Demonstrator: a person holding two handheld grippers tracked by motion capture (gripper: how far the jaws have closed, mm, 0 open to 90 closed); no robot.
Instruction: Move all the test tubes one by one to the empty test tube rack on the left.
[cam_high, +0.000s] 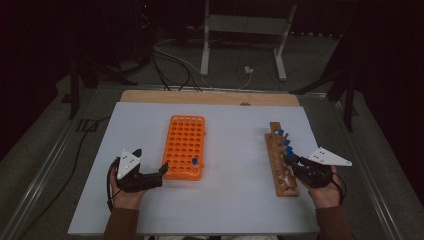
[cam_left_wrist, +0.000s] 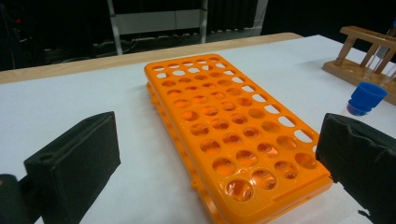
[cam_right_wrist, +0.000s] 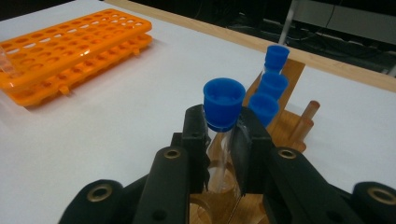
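An orange tube rack (cam_high: 185, 145) lies at centre left of the white table, with one blue-capped tube (cam_high: 194, 161) standing in its near right corner. My left gripper (cam_high: 159, 172) is open at the rack's near end; in the left gripper view its wide jaws flank the orange rack (cam_left_wrist: 224, 126) without touching, and the blue-capped tube (cam_left_wrist: 367, 97) stands beyond the right one. A wooden rack (cam_high: 280, 165) at the right holds several blue-capped tubes (cam_right_wrist: 273, 84). My right gripper (cam_right_wrist: 222, 133) is shut on one blue-capped tube (cam_right_wrist: 224, 100), just under its cap, above the wooden rack (cam_right_wrist: 292, 70).
The white table top (cam_high: 230, 200) has a wooden strip (cam_high: 210, 97) along its far edge. Beyond it the dark floor carries cables and a metal stand (cam_high: 242, 30). Bare table lies between the two racks.
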